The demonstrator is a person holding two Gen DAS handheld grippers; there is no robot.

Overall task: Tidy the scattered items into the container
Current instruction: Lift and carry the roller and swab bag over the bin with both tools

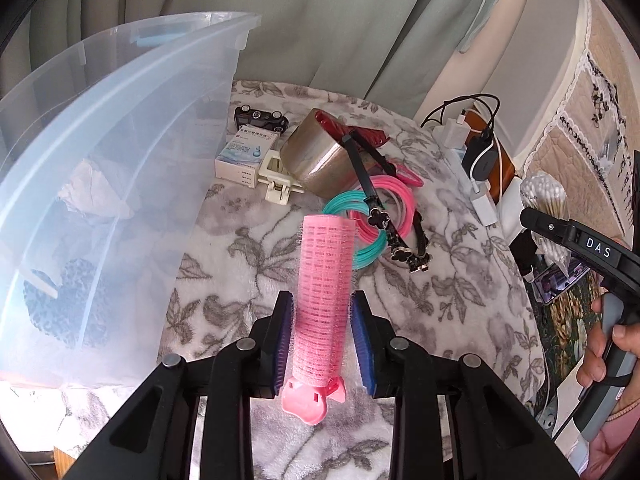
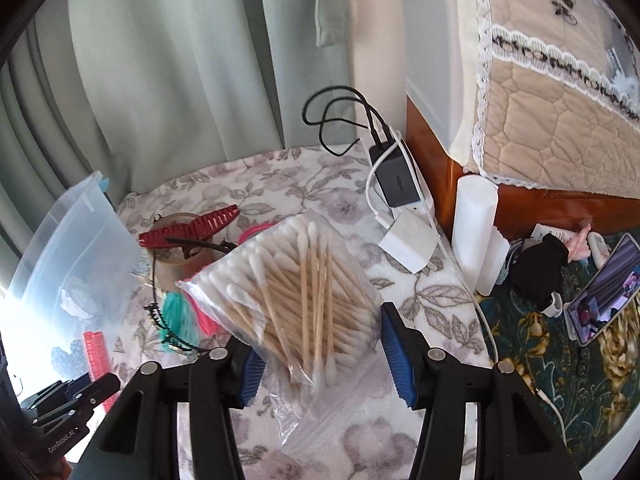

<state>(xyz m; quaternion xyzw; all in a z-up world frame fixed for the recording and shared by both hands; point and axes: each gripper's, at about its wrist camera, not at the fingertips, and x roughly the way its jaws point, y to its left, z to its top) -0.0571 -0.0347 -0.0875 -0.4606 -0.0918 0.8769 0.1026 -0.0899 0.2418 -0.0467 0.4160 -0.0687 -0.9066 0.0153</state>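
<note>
Pale green curtains hang behind a surface draped in a white fleece blanket with grey leaf print (image 1: pixel 460 280), where your clutter lies scattered. Your left gripper (image 1: pixel 323 310) clamps a pink mesh hair roller with a pink plastic clip end (image 1: pixel 324 300) between its blue pads — the roller stands up between the fingers, clear of the blanket. To its left rises the large translucent plastic storage container (image 1: pixel 100 160), with crumpled paper and a dark patterned item already inside.

Your right gripper (image 2: pixel 320 344) holds a clear zip bag of wooden cotton swabs (image 2: pixel 292 292); the bag fills the gap between the blue pads and its loose end hangs below them. In the left wrist view your hand (image 1: pixel 608 356) wraps the right gripper's handle at the frame's right edge.

Left on the blanket, beyond the roller: a wide roll of brown packing tape (image 1: pixel 320 160), a dark red hair claw (image 1: pixel 360 130), a black headband with clover charms (image 1: pixel 384 216) across coiled pink and teal plastic rings (image 1: pixel 360 224), a cream plastic clip (image 1: pixel 278 184), a white and blue medicine box (image 1: pixel 246 152) and a black toy car (image 1: pixel 262 120) — all near the container's wall. Chargers and cables (image 2: pixel 396 184) sit by the bed frame.
</note>
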